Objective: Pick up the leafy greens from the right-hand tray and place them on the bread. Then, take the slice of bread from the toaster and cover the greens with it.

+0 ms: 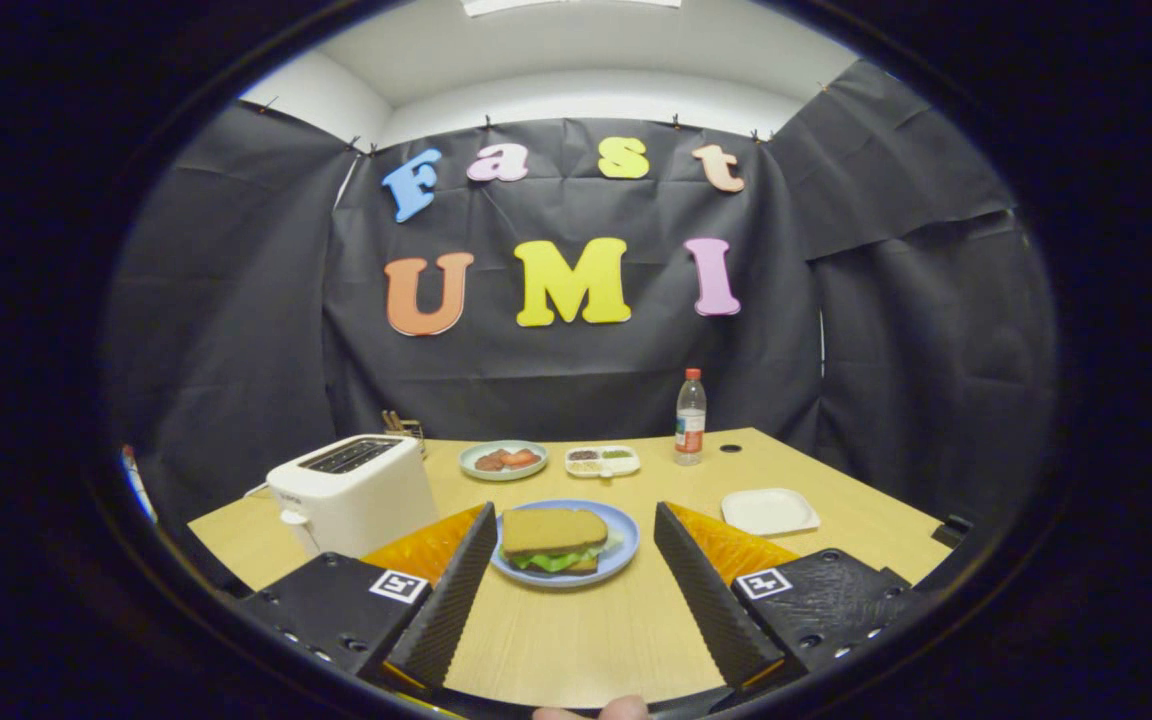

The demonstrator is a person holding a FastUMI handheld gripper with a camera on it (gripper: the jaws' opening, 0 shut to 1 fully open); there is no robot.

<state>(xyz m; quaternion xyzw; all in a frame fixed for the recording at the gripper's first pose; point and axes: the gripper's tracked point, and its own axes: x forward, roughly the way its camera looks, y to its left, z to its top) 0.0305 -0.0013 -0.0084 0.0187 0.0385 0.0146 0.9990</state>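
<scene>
On the blue plate (622,545) lies a sandwich: a brown top slice of bread (553,529) covers the leafy greens (548,561), whose green edge sticks out over a lower slice. The plate sits just ahead of my fingers, between them. My gripper (572,558) is open and holds nothing; its two fingers stand wide apart on either side of the plate. The white toaster (351,492) stands to the left of the plate, its slots dark. The white tray (769,511) to the right of the plate is bare.
Beyond the plate stand a green plate with reddish food (503,459), a small divided white dish (602,460) and a plastic bottle with a red cap (690,417). The wooden table (576,630) ends near the black cloth wall. A fingertip (601,710) shows below the fingers.
</scene>
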